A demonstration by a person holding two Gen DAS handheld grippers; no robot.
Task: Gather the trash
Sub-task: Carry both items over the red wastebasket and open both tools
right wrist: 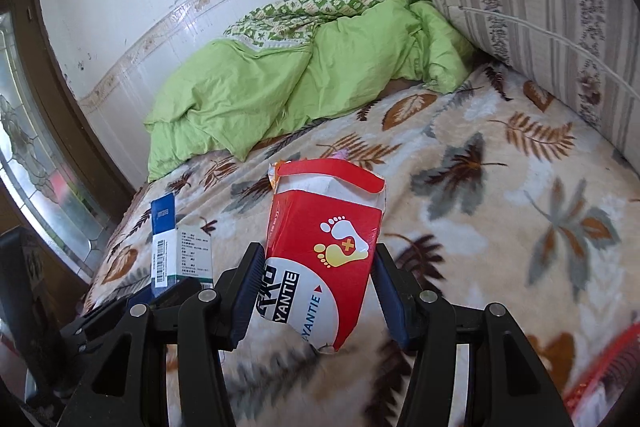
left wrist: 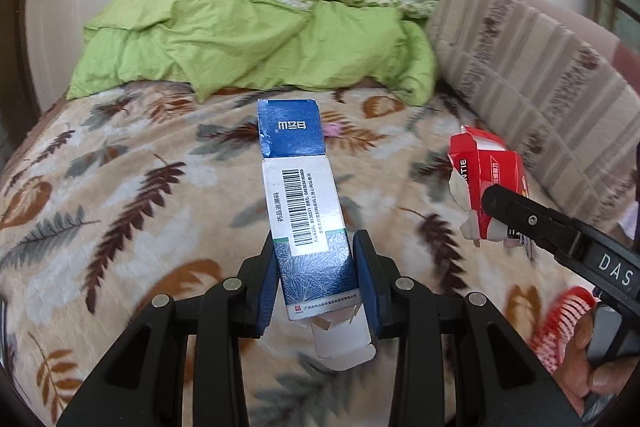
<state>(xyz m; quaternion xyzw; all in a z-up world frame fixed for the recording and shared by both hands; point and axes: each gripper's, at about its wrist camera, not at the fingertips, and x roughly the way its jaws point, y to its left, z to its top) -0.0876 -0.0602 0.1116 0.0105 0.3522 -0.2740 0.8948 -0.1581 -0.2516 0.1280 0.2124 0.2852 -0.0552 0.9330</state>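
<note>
My left gripper [left wrist: 316,251] is shut on a long blue and white medicine box [left wrist: 298,195] with a barcode, held above the bed with both end flaps open. The same box [right wrist: 166,247] shows at the left of the right wrist view. My right gripper [right wrist: 318,267] is shut on a torn red and white box [right wrist: 324,247] with a footprint logo, its top flap open. That red box [left wrist: 486,183] and the right gripper [left wrist: 508,211] show at the right of the left wrist view.
Both grippers hover over a bed with a leaf-patterned blanket [left wrist: 120,195]. A crumpled green quilt [left wrist: 248,35] lies at the back by the tiled wall. A striped cushion [right wrist: 540,7] stands at the right. A red comb-like object [left wrist: 560,319] lies at the lower right.
</note>
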